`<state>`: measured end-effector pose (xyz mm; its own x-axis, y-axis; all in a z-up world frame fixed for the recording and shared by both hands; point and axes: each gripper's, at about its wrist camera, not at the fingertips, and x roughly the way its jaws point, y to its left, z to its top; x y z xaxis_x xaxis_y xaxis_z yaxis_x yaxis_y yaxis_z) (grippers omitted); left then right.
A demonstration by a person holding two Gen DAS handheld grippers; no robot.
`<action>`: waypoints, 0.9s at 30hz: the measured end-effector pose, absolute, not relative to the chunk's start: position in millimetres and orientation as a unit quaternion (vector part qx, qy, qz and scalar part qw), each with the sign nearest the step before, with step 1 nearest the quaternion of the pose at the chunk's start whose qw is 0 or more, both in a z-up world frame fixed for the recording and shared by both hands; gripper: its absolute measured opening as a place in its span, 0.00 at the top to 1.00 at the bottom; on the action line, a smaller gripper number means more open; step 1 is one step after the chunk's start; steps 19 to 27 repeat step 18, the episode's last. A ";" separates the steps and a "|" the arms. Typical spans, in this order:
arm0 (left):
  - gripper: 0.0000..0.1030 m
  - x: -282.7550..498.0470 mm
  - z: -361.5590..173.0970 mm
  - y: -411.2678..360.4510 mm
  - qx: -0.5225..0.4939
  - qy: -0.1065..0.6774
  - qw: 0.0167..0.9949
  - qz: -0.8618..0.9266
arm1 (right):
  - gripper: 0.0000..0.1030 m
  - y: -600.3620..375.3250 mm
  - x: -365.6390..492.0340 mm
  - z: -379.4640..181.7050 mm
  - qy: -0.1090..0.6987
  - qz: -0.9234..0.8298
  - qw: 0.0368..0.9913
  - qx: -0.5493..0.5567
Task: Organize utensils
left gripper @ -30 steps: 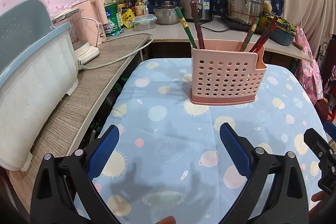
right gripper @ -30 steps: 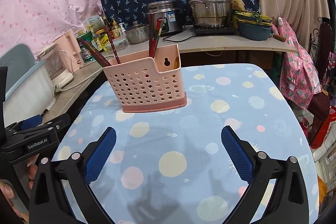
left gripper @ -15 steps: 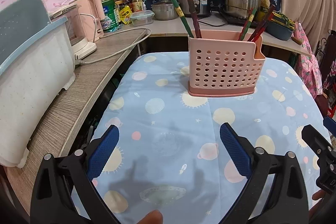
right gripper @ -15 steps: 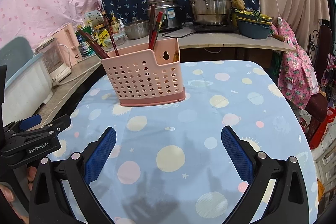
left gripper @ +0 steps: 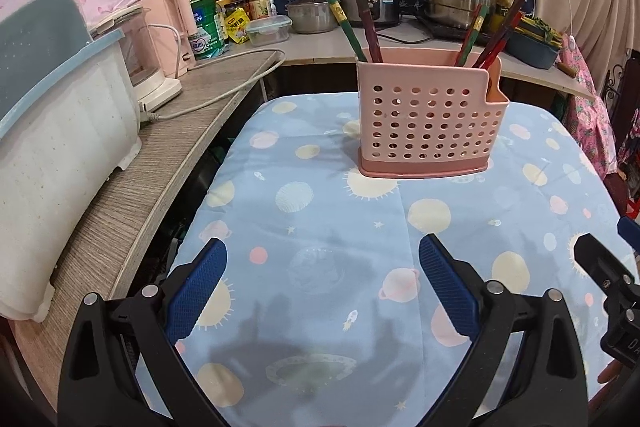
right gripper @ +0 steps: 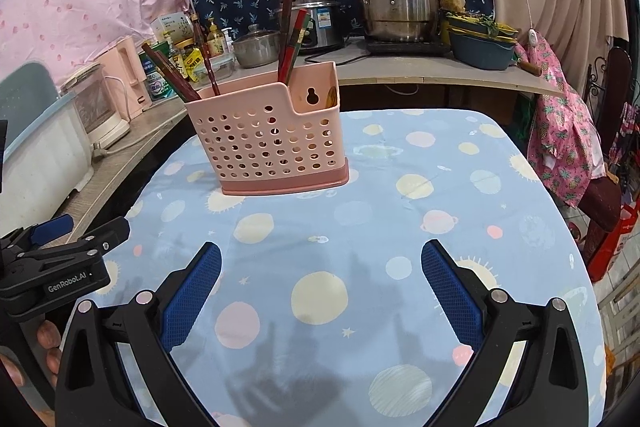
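As seen now: both claws are held wide apart and nothing is gripped in either one.
Left claw [left gripper: 322,273]: released, with blue pads [left gripper: 196,287] spread; it is held low over the cloth [left gripper: 320,227].
Right claw [right gripper: 320,277]: released too, and empty; it is seen just to the right of the left claw, near the table edge.
Basket [left gripper: 428,123]: it is set ahead of the left claw and a bit to the right; from the right claw it is ahead and to the left. It is well apart from both.
Chopsticks [left gripper: 362,23]: they are stood up inside the basket, some at the left end and some [left gripper: 490,35] at the right end.
What changed: the basket is seen a little further off than a moment ago, so both claws have been pulled back a bit.
What it means: no chopsticks are left on the cloth, so the job is judged to be almost done or done.
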<state>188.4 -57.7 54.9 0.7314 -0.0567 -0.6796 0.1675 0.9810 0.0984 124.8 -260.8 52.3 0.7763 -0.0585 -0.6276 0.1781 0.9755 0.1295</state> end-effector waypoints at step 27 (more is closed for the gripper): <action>0.10 189.7 53.1 -59.4 0.068 0.362 0.927 -0.068 | 0.06 -257.4 132.3 47.3 0.336 -0.059 0.935 0.095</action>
